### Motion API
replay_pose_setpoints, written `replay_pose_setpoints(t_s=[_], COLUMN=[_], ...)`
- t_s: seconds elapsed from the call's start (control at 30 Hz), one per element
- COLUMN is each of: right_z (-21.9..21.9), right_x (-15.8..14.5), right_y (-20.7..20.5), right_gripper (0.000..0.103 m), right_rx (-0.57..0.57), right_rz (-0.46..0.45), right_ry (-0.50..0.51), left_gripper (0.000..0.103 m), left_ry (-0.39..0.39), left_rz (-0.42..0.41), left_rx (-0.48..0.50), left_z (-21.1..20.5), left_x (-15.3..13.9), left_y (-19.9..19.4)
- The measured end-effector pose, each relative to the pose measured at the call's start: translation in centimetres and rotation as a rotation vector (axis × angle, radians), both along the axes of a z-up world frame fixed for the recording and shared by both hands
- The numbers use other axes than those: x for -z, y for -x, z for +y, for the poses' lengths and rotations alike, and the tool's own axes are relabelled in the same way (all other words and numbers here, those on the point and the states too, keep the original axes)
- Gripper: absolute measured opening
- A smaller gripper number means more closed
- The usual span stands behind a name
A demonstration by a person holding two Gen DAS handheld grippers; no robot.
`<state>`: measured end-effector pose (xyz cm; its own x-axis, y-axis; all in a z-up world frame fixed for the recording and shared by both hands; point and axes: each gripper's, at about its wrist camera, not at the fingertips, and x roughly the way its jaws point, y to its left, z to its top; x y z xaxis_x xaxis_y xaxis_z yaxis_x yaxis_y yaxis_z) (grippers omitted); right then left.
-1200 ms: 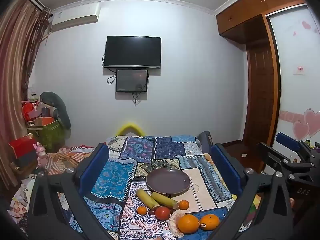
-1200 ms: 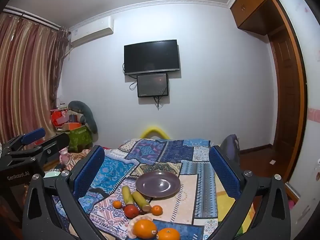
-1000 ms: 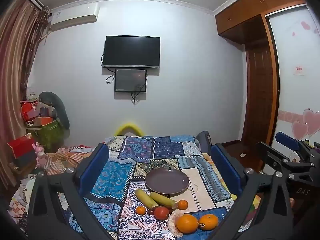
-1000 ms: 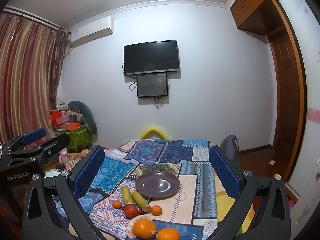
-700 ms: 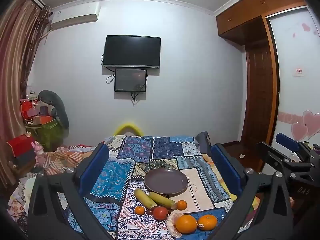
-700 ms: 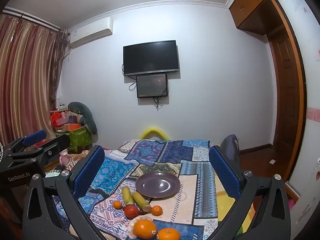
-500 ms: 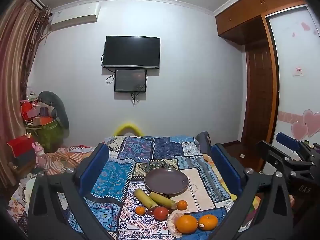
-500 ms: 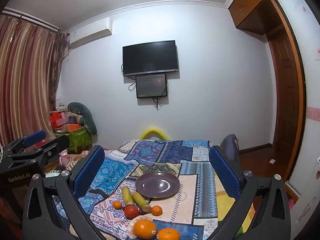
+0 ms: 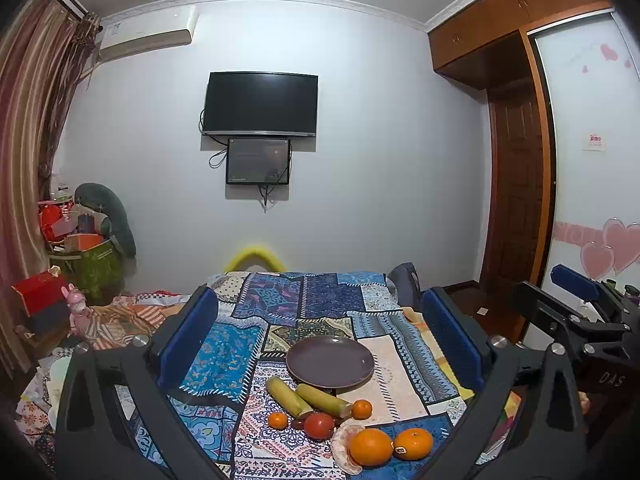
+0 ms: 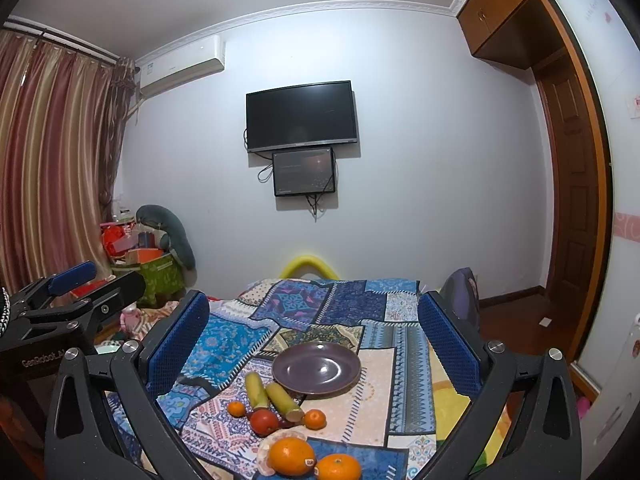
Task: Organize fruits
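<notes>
The pale fruit (image 10: 267,456) lies mostly hidden behind the front orange (image 10: 291,456). The second orange (image 10: 338,467) is cut by the lower edge of the right view. Its sticker (image 9: 399,449) is too small to read. A dark fruit (image 9: 298,423) beside the tomato (image 9: 319,426) is unclear.

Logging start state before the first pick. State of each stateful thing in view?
left gripper: open, holding nothing
right gripper: open, holding nothing
plate: upright on the patchwork cloth, nothing on it
two yellow-green pieces: lying beside the plate
TV: screen dark
smaller screen: faint image showing
wooden door: cannot tell whether shut
</notes>
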<state>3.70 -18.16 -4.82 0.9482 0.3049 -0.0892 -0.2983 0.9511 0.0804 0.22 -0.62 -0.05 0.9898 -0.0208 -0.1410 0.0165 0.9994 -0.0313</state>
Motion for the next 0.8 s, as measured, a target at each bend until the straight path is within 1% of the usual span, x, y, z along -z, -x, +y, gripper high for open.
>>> replay_pose_setpoints(t_s=[0.8], right_z=[0.04], right_x=[0.41], right_y=[0.14], right_gripper=[0.103], right_rx=[-0.006], right_rz=[0.017], right_ry=[0.003], left_gripper=[0.103], left_ry=[0.001], left_rz=[-0.001], left_rx=[0.000], left_z=[0.08], left_x=[0.08], left_y=[0.11])
